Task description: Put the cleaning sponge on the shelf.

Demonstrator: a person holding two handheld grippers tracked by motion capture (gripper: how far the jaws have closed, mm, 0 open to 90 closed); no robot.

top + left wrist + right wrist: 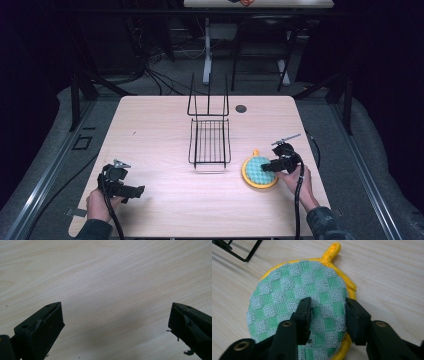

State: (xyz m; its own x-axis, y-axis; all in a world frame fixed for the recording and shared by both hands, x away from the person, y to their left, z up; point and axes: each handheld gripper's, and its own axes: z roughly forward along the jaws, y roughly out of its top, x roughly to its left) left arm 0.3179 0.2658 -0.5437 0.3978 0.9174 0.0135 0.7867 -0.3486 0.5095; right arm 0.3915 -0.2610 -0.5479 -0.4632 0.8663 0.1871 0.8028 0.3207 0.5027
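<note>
A round pot holder (259, 171), green-and-grey checked cloth with a yellow rim and loop, lies flat on the wooden table (150, 125) at the right front. In the right gripper view the pot holder (294, 292) lies under my right gripper (328, 302), whose two black jaws stand partly apart with their tips down on the cloth near its near edge. From above, the right gripper (266, 166) reaches onto it from the right. My left gripper (137, 190) rests at the left front, and in its own view the left gripper (116, 307) has its jaws wide apart over bare wood.
A black wire rack (210, 142) stands at the table's middle, its upright back toward the far side, just left of the pot holder. A small dark round spot (241, 108) marks the far part of the table. Dark floor and cables surround the table.
</note>
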